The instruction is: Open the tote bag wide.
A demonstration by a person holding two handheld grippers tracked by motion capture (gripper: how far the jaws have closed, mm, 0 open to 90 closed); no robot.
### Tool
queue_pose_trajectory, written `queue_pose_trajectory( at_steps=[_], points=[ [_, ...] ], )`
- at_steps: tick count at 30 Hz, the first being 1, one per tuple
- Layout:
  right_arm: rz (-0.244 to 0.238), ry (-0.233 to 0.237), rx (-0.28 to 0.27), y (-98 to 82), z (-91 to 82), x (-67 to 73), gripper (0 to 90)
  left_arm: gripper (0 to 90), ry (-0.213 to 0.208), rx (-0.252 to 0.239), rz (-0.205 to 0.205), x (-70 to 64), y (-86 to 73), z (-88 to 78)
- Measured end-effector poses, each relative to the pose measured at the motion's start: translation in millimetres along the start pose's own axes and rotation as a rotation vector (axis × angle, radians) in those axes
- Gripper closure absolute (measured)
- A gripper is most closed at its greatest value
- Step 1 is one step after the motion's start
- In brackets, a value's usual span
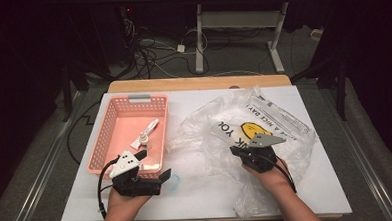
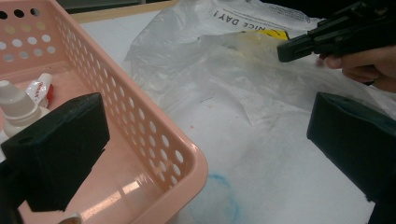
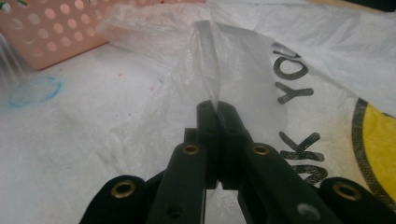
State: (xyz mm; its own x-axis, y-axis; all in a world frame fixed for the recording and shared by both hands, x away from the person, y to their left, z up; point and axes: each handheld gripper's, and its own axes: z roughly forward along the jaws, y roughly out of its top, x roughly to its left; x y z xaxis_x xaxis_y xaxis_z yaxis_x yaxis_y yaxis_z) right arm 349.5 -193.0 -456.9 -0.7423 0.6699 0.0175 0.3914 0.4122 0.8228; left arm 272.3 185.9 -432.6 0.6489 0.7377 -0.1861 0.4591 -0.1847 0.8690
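Note:
A crumpled clear plastic bag [image 1: 254, 123] with black lettering and a yellow face print lies on the right half of the white table. My right gripper [image 3: 217, 108] is shut on a raised fold of the plastic bag [image 3: 210, 65]; seen from above, the right gripper [image 1: 238, 151] sits at the bag's near left part. My left gripper [image 1: 154, 165] is open, its jaws straddling the near right corner of the pink basket [image 1: 115, 111]. One jaw is inside the pink basket [image 2: 154, 135], the other over the table. A small white bottle [image 2: 16, 105] and a tube [image 2: 39, 88] lie in the basket.
A faint blue ring mark [image 1: 174, 179] is on the white table surface [image 1: 207, 195] near the basket's corner. Beyond the table's wooden far edge [image 1: 198, 83], cables and a desk frame [image 1: 200, 35] stand on the floor.

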Motion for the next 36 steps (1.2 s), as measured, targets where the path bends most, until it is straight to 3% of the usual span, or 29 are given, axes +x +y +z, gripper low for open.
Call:
queue_pose_trajectory(
  at_steps=[12, 32, 36],
  points=[
    [0.009, -0.022, -0.116, 13.7, -24.0, -8.2, 90.0, 0.0, 0.016, -0.009, -0.024, 8.4, 0.1, -4.5],
    [0.015, -0.044, -0.210, 27.4, -49.1, -14.0, 90.0, 0.0, 0.051, -0.020, -0.040, 24.2, 0.2, -14.0],
    [0.019, -0.034, -0.209, 27.2, -49.2, -13.0, 90.0, 0.0, 0.065, -0.020, -0.040, 26.0, 0.7, -15.4]
  ],
)
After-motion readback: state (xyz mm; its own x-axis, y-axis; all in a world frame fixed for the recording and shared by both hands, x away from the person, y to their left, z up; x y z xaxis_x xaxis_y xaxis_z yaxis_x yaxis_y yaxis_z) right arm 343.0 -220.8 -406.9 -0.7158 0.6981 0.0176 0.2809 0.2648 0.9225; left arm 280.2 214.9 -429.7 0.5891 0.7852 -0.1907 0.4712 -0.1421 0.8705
